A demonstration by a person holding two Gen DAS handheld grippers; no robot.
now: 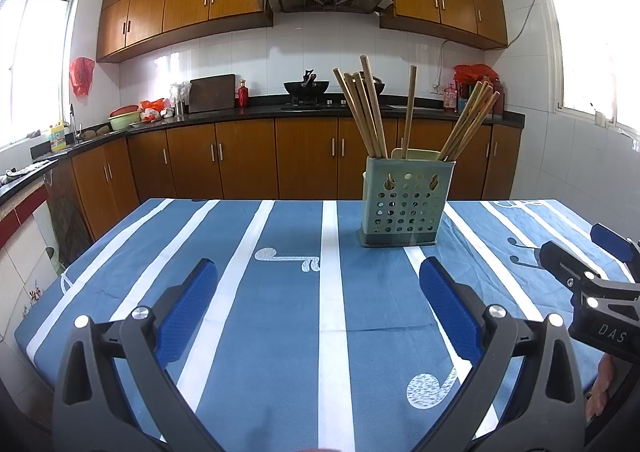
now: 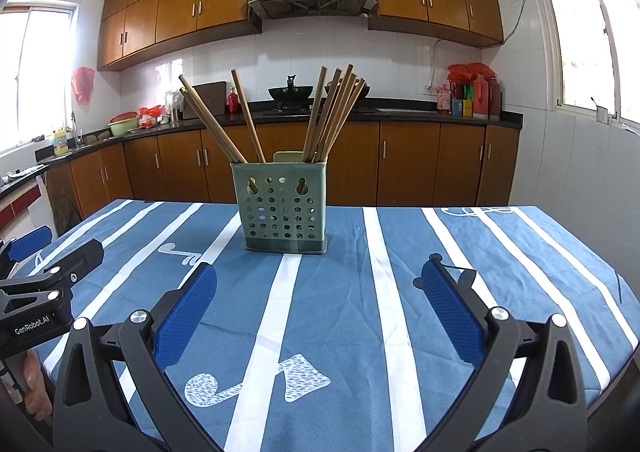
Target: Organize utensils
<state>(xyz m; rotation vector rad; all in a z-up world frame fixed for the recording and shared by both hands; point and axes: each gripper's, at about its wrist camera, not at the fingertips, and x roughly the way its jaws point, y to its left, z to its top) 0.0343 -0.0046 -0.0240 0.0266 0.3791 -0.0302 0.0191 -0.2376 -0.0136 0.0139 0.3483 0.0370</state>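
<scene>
A pale green perforated utensil holder stands upright on the blue striped tablecloth, holding several wooden chopsticks that fan out left and right. It also shows in the right wrist view with its chopsticks. My left gripper is open and empty, low over the cloth, short of the holder and to its left. My right gripper is open and empty, short of the holder and slightly to its right. Each gripper shows at the edge of the other's view: the right one and the left one.
The table's far edge lies just behind the holder. Beyond it are wooden kitchen cabinets, a dark counter with a wok, a cutting board and bottles. Windows are on both side walls.
</scene>
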